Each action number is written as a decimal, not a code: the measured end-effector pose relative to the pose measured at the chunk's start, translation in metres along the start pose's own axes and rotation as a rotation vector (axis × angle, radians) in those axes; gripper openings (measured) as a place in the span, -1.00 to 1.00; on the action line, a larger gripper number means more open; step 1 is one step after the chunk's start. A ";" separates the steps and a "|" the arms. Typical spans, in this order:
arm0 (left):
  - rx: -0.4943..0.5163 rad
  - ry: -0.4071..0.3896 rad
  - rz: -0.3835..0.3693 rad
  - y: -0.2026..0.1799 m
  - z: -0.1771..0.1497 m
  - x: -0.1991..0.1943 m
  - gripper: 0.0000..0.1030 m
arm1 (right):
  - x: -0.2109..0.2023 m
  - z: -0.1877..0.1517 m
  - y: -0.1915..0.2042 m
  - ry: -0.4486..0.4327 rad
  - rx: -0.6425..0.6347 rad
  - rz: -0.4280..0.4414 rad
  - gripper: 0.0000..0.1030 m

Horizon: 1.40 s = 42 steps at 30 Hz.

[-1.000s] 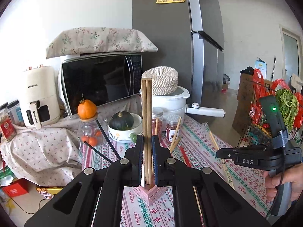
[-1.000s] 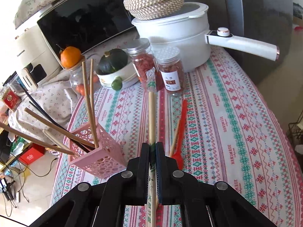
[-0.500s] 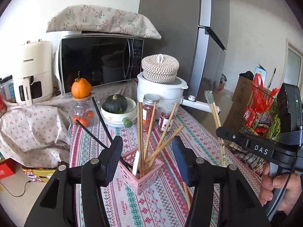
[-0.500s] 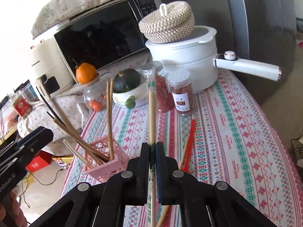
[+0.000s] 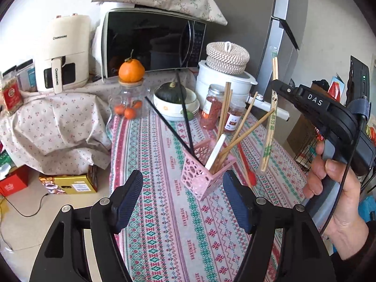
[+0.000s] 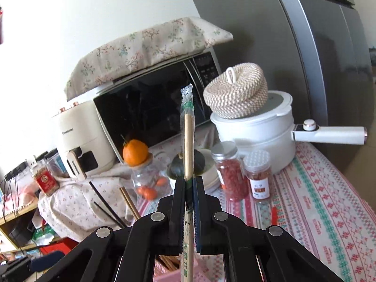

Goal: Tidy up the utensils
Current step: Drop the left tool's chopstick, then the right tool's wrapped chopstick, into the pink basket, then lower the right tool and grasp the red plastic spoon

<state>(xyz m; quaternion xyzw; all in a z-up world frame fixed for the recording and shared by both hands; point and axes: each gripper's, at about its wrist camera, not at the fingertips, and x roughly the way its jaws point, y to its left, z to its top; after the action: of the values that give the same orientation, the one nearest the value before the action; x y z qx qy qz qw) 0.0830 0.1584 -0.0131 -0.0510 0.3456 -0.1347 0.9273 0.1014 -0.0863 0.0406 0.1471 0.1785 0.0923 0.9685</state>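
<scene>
Clamped tight on a wrapped pair of disposable chopsticks (image 6: 188, 136), right gripper (image 6: 188, 188) at centre frame of its own view, sleeve tip standing up against the dark microwave (image 6: 150, 108). Seen from the left wrist view at right of frame: same wrapped pair (image 5: 270, 127) hanging steeply from the right gripper (image 5: 276, 83), lower tip over the patterned tablecloth (image 5: 164, 223), just right of the pink holder (image 5: 202, 178) and near a red utensil (image 5: 245, 164) lying flat. Gripped from below by a hand (image 5: 336, 202) at lower right edge, handle upright, nose angled toward upper left.

Left gripper (image 5: 182, 202) spread wide at bottom of frame, jaws just opened, nothing between the pads (image 5: 128, 199); pink holder framed in the gap beyond, not touched. Already standing in the holder: wooden chopsticks (image 5: 224, 112), black chopsticks (image 5: 174, 131), a white utensil (image 5: 215, 152), all fanned and leaning.

Step in hand, by the look of it: delivery of the wrapped pair to the holder, left side's drop apparently done. Next move likely to call for swinging the lower tip left over the holder's open mouth, threading between the leaning sticks, lowering, then release. Risk: light holder, already tilted toward the camera's left, nudged over by a sideways knock. Red utensil on the cloth not yet collected.
</scene>
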 end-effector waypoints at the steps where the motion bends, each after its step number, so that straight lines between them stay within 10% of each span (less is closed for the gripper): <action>1: -0.011 0.011 -0.001 0.005 -0.001 0.001 0.42 | 0.005 0.000 0.004 -0.014 0.003 -0.002 -0.90; 19: -0.079 0.102 -0.039 0.029 -0.005 0.017 0.42 | 0.052 -0.042 0.020 -0.321 0.099 -0.226 -0.90; 32: -0.063 0.166 -0.063 0.012 -0.012 0.031 0.42 | 0.043 -0.059 0.008 -0.261 0.172 -0.212 -0.71; 42: -0.076 0.266 -0.100 -0.007 -0.024 0.048 0.42 | -0.007 -0.022 -0.009 -0.246 0.162 -0.211 -0.08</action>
<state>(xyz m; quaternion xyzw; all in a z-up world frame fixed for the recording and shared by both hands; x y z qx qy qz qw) 0.1009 0.1378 -0.0601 -0.0848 0.4673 -0.1733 0.8628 0.0876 -0.0906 0.0201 0.2155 0.0800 -0.0433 0.9723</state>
